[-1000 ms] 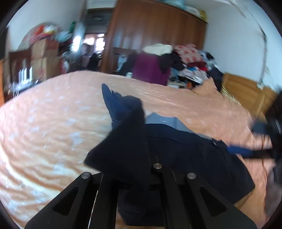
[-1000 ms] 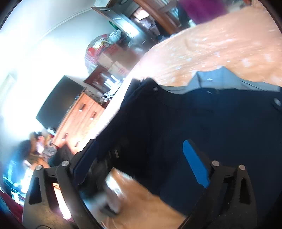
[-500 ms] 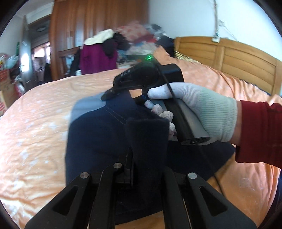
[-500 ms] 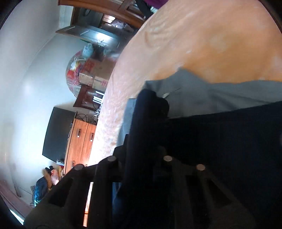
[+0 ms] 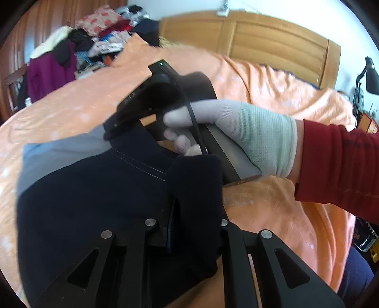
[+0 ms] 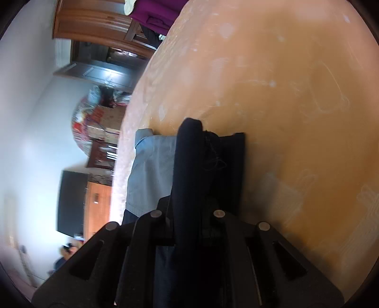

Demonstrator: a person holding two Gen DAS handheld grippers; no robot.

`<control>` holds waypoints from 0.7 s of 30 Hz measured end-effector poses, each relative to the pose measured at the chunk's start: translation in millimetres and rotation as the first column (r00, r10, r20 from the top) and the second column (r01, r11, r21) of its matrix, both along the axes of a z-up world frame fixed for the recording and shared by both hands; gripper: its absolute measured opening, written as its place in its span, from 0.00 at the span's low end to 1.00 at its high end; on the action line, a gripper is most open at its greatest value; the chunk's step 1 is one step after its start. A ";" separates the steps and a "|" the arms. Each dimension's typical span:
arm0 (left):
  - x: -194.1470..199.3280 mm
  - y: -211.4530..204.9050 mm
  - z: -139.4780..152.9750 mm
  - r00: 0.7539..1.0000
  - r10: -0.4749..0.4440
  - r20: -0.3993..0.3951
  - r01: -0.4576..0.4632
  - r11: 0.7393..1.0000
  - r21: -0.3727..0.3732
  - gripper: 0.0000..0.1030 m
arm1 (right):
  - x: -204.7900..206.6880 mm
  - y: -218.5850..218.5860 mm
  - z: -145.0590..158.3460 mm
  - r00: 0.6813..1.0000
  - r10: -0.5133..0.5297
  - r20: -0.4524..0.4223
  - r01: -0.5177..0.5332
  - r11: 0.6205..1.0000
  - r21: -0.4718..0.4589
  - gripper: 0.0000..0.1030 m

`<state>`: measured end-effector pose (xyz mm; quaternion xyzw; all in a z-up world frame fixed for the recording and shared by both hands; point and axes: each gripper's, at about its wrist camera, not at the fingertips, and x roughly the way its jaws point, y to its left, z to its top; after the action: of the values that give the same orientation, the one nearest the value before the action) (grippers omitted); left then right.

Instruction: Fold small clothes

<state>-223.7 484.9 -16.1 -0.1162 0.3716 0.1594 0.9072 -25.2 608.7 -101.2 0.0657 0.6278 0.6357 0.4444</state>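
Observation:
A dark navy garment [image 5: 90, 189] with a grey inner lining [image 5: 59, 149] lies on the orange bedspread [image 5: 260, 78]. My left gripper [image 5: 194, 189] is shut on a bunched fold of its near edge. In the left wrist view, a white-gloved hand [image 5: 236, 130] with a red sleeve holds my right gripper [image 5: 113, 132], which is shut on the garment's far corner. The right wrist view shows the right gripper [image 6: 189, 151] clamped on a dark roll of the same garment [image 6: 232, 165], with the grey lining [image 6: 151, 170] to its left.
A wooden headboard [image 5: 272, 40] stands behind the bed. Piled clothes [image 5: 101, 28] and a purple garment [image 5: 49, 71] sit at the back left. A black desk lamp [image 5: 369, 75] stands at the right edge. A wardrobe [image 6: 94, 21], a dark screen [image 6: 71, 203] and a wooden cabinet [image 6: 97, 208] line the room's left side.
My left gripper has swung right with the garment's edge, bringing it over towards the right gripper. The right gripper, open a second ago, has shut on the garment's corner.

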 end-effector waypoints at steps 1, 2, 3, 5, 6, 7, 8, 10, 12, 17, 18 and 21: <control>4.5 -2.4 -4.7 1.000 -0.001 -0.007 0.001 1.000 0.002 0.19 | -1.5 2.9 -4.0 1.000 0.003 -0.011 -0.003 1.000 0.003 0.10; 6.1 -3.7 -9.4 1.000 0.000 -0.016 0.001 1.000 0.006 0.19 | -3.0 5.6 -5.2 1.000 0.010 -0.005 -0.010 1.000 0.005 0.10; 7.5 -4.2 -13.8 1.000 0.004 -0.026 -0.004 1.000 0.009 0.19 | -4.2 4.2 -4.7 1.000 0.015 0.008 -0.015 1.000 0.015 0.10; 7.2 -6.2 -12.1 1.000 0.013 -0.017 -0.013 1.000 0.029 0.19 | -17.5 8.4 7.3 1.000 0.029 0.010 -0.030 0.997 0.069 0.10; 6.6 -8.1 -10.3 1.000 0.015 -0.012 -0.014 0.999 0.043 0.19 | -20.6 5.1 15.3 0.999 0.038 0.020 -0.039 0.994 0.100 0.10; 5.1 -12.3 -6.3 1.000 0.015 -0.005 -0.015 0.997 0.071 0.19 | -25.9 5.3 22.3 0.998 0.054 0.023 -0.057 0.989 0.133 0.10; -0.1 -16.5 -2.5 1.000 0.015 0.003 -0.015 0.995 0.098 0.19 | -28.8 4.9 25.2 0.997 0.067 0.029 -0.071 0.986 0.151 0.10; -7.6 -23.7 3.5 1.000 0.008 0.012 -0.010 0.991 0.136 0.19 | -33.4 10.6 17.8 0.996 0.071 0.055 -0.078 0.988 0.130 0.10; -1.4 -21.4 -5.7 1.000 0.002 -0.026 0.001 0.993 0.119 0.19 | -22.3 14.1 -20.4 0.998 0.057 -0.001 -0.057 0.998 0.037 0.06; 4.5 -14.5 -21.1 0.997 0.016 -0.080 -0.009 0.997 0.082 0.20 | -30.3 16.5 -3.4 0.996 0.072 0.059 -0.076 0.995 0.062 0.09; 2.0 -15.7 -15.8 0.998 0.020 -0.060 -0.015 0.996 0.090 0.20 | -35.1 14.3 7.0 0.994 0.088 0.065 -0.094 0.991 0.096 0.09; -10.0 -24.7 7.2 0.999 0.039 0.006 -0.039 0.989 0.143 0.21 | -63.3 14.4 48.2 0.980 0.180 0.080 -0.194 0.952 0.237 0.09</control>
<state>-233.7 460.2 -8.8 -0.0583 0.3552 0.2033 0.9105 -88.4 623.2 -53.0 0.0417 0.5356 0.7486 0.3885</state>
